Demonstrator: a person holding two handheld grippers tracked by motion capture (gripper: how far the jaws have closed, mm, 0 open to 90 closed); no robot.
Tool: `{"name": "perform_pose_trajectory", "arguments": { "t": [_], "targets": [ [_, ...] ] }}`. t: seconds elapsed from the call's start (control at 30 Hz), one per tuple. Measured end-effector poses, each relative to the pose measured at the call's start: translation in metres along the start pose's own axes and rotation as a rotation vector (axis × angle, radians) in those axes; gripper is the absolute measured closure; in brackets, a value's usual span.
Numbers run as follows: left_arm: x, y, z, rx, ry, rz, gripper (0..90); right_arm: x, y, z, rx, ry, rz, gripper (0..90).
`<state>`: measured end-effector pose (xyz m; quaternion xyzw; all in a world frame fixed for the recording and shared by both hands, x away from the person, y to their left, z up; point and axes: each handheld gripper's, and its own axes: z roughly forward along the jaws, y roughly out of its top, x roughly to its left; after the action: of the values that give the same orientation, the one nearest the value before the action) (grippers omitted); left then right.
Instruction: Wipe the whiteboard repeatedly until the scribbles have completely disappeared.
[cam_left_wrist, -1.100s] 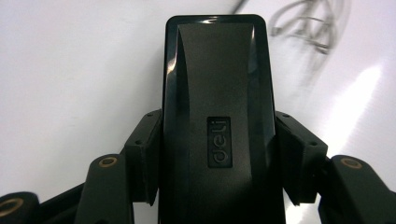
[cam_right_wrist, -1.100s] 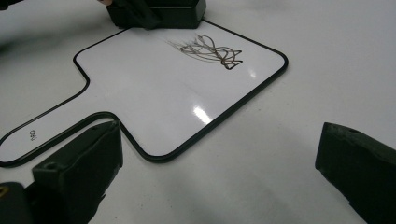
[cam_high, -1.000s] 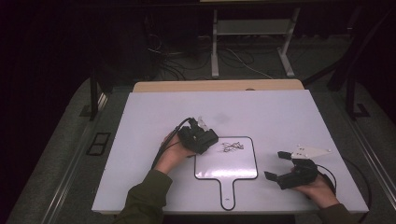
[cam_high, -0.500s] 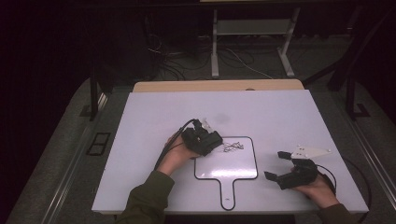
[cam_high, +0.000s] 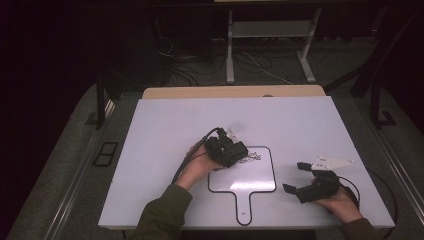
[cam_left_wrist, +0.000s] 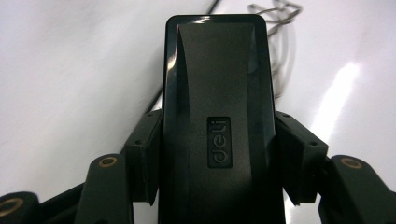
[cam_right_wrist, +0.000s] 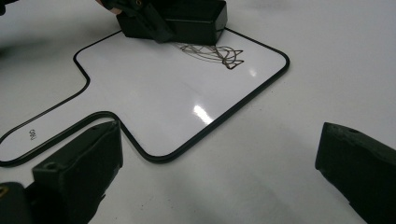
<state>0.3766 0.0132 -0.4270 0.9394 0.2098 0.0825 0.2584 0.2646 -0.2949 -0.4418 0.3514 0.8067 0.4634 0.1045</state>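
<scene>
**Black eraser closing on the scribble**

Black plastic, stamped "deli", sits clamped between the jaws of the left gripper (cam_high: 235, 152): a whiteboard eraser (cam_left_wrist: 217, 116), held by its long sides. It rests on the upper left part of the paddle-shaped board (cam_high: 260, 190), which lies flat on the white table (cam_high: 150, 130). Just beyond the eraser's front end is a tangle of dark pen lines, the scribble (cam_right_wrist: 212, 52).

The step in hand looks like wiping that mark off. To do it well, the eraser's felt face should stay flat on the board, not tipped onto an edge, and the stroke should run straight through the scribble and past its far side, with steady downward pressure. The board is loose on the table, so a hard push may slide it; short, firm passes seem safer.

The eraser's long axis runs along the gripper's reach, from the hand toward the scribble, roughly left to right across the table in the high view. Its rounded front end points at the mark.

The right gripper (cam_high: 302, 180) rests near the table's right front edge, jaws spread wide and holding nothing, well apart from the board's handle.
</scene>
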Motion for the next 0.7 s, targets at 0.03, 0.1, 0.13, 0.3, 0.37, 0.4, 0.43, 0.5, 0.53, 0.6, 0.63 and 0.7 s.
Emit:
{"name": "perform_pose_trajectory", "arguments": {
  "t": [0.03, 0.1, 0.13, 0.3, 0.37, 0.4, 0.43, 0.5, 0.53, 0.6, 0.63, 0.7],
  "targets": [
    [-0.002, 0.001, 0.001, 0.001, -0.004, 0.01, 39.2, 0.0, 0.0, 0.0, -0.001, 0.0, 0.001, 0.0],
    [-0.005, 0.003, 0.002, -0.001, -0.01, 0.021, 39.2, -0.001, 0.0, 0.0, -0.002, -0.001, 0.0, 0.0],
    [-0.006, 0.004, 0.002, -0.002, -0.01, 0.022, 39.2, -0.001, 0.0, 0.0, -0.002, -0.001, 0.001, 0.0],
    [0.004, 0.006, 0.004, -0.006, -0.007, -0.003, 39.2, -0.001, 0.0, -0.001, -0.002, -0.001, 0.004, 0.0],
    [0.009, 0.009, 0.005, 0.006, 0.007, -0.005, 39.2, -0.001, 0.0, -0.001, -0.002, -0.002, 0.004, 0.0],
    [0.011, 0.011, 0.007, 0.005, 0.009, -0.005, 39.2, -0.001, 0.0, -0.001, -0.003, -0.002, 0.003, 0.0],
    [0.013, 0.012, 0.007, 0.007, 0.011, 0.005, 39.2, -0.001, 0.0, -0.001, -0.003, -0.002, 0.003, 0.0],
    [0.013, 0.015, 0.009, 0.009, 0.011, 0.007, 39.2, -0.001, 0.0, -0.001, -0.001, -0.002, 0.003, 0.0],
    [0.012, 0.017, 0.01, 0.011, 0.009, 0.014, 39.2, -0.002, 0.0, -0.001, -0.001, -0.002, 0.005, 0.0],
    [0.008, 0.019, 0.011, 0.011, -0.002, 0.025, 39.2, -0.002, 0.0, -0.001, -0.001, -0.002, 0.006, 0.0],
    [0.005, 0.021, 0.012, 0.011, -0.009, 0.035, 39.2, -0.001, 0.0, 0.0, 0.0, -0.002, 0.005, 0.0],
    [0.0, 0.024, 0.013, 0.009, -0.019, 0.061, 39.2, -0.001, 0.0, 0.0, 0.0, -0.001, 0.003, 0.0]
  ]
}}
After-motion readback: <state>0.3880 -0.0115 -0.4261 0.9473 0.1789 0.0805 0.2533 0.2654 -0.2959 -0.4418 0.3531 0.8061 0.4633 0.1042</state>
